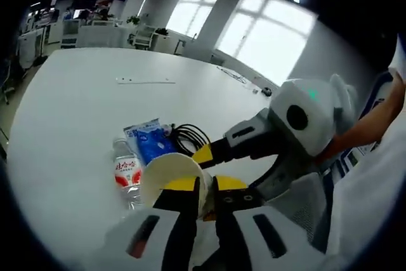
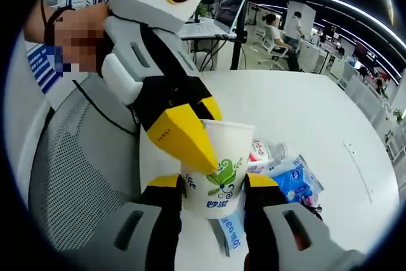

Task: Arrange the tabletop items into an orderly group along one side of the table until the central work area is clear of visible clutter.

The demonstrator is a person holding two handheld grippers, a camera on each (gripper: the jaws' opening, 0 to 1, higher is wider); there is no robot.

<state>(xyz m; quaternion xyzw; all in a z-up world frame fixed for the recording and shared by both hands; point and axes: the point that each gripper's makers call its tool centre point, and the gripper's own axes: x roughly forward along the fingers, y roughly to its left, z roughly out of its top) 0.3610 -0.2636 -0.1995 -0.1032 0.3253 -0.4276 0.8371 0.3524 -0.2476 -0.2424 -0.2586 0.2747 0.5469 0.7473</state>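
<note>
A white surface (image 1: 76,112) spreads under bright office windows, bare over most of its width. In the left gripper view, the left tool (image 1: 204,187) rises at the bottom centre, its yellow tips pinched on the rim of a paper cup (image 1: 170,172). The right tool (image 1: 212,152) comes in from the right and meets the same cup; its jaws are spread, one yellow tip at the cup's far rim. Just left of the cup lies a water bottle (image 1: 127,172) on its side, beyond it a blue wipes pack (image 1: 149,139), and beside that, toward centre, a coiled black cable (image 1: 190,136). All four sit close together low in the frame.

In the right gripper view, the right tool (image 2: 212,185) stands wide on either side of the cup (image 2: 219,172), seemingly bracketing it without squeezing. The left tool (image 2: 200,141) reaches down from the upper left, one yellow jaw against the cup's wall. The bottle (image 2: 263,153) and pack (image 2: 295,179) lie just right of the cup. A grey mesh chair (image 2: 82,182) fills the lower left.

The step in hand looks like a handover or joint placing of the cup next to the group. Next, one tool should probably let go while the other sets the cup upright beside the bottle, without toppling it.
</note>
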